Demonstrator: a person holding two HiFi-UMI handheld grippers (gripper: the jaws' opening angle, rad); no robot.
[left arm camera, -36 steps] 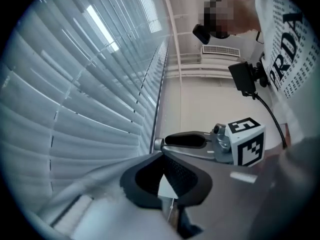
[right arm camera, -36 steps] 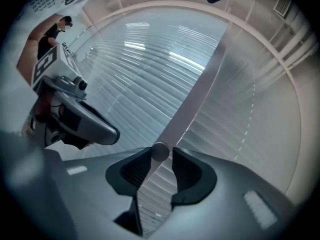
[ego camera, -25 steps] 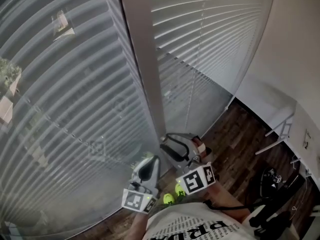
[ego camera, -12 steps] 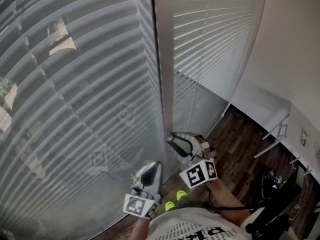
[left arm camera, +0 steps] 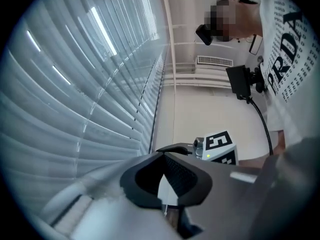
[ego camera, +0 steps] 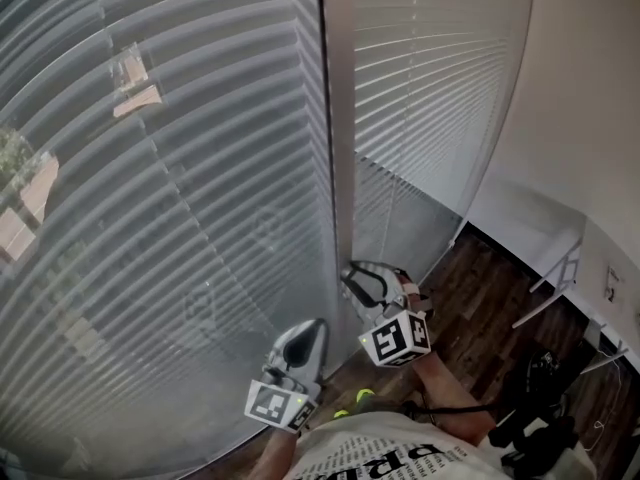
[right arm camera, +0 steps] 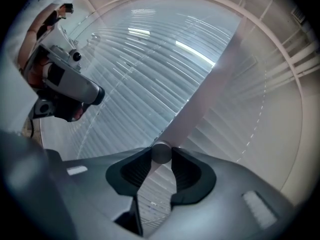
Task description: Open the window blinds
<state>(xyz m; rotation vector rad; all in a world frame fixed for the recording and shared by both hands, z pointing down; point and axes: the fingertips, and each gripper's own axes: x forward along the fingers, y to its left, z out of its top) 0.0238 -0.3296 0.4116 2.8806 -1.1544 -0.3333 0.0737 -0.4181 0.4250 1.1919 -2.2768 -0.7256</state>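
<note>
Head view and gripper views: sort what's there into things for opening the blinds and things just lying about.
For the job: left blinds, right blinds, grey wand end between the jaws of the right gripper, which have just been closing onto it.

Lying about: white frame, dark gear on the wooden floor.

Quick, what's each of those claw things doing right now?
Left gripper: fingers closed together, nothing seen between them.
Right gripper: fingers have just been closing and now clamp the blinds' round grey wand.
</note>
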